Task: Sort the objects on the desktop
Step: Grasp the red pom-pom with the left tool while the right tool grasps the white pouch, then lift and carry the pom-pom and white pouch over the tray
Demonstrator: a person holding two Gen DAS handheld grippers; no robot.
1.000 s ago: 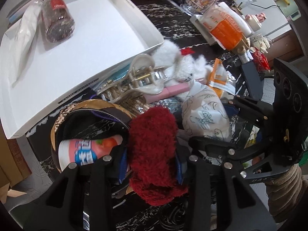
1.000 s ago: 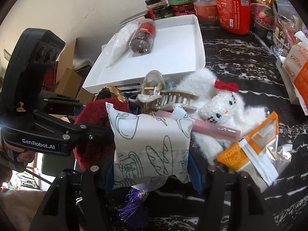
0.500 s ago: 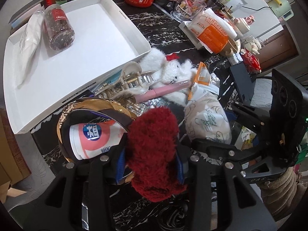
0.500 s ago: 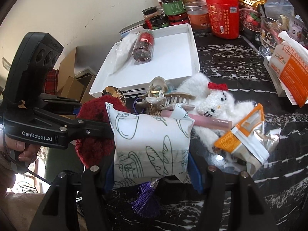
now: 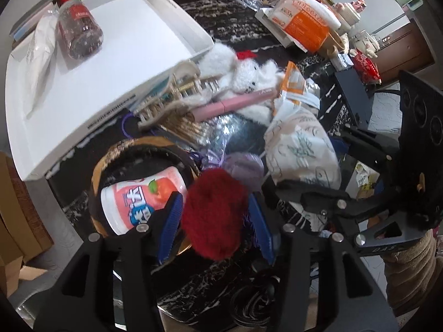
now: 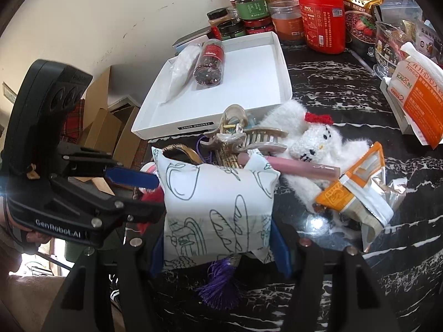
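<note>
Between the blue pads of the left tool point(image 5: 214, 215) sits a dark red fluffy ball point(image 5: 213, 213), clamped from both sides, and in the same way the right tool point(image 6: 218, 235) is closed on a white printed pouch point(image 6: 216, 204) with a purple tassel point(image 6: 218, 279) hanging under it. Both things are held above the pile on the black marbled worktop point(image 6: 360, 290), so the step in hand seems to be the carrying of two picked items, not the picking. The next move probably calls for bringing each one over the low wall of the white tray point(image 5: 124, 63), which stands just behind the pile and already holds a clear jar with a red label point(image 5: 79, 36) and a white packet point(image 5: 41, 52), and opening only above a bare part of its floor. The left view shows what the pouch hides in the right view: a pink-labelled bottle point(image 5: 138, 196) lying inside a leopard-pattern hairband point(image 5: 116, 152), just beside the red ball. The right view shows the row of jars point(image 6: 249, 8) and the red canister point(image 6: 321, 19) behind the tray, and clearly the claw clip point(image 6: 241, 135), the white plush cat point(image 6: 313, 141) and the pink tube point(image 6: 288, 164) lying touching each other.
</note>
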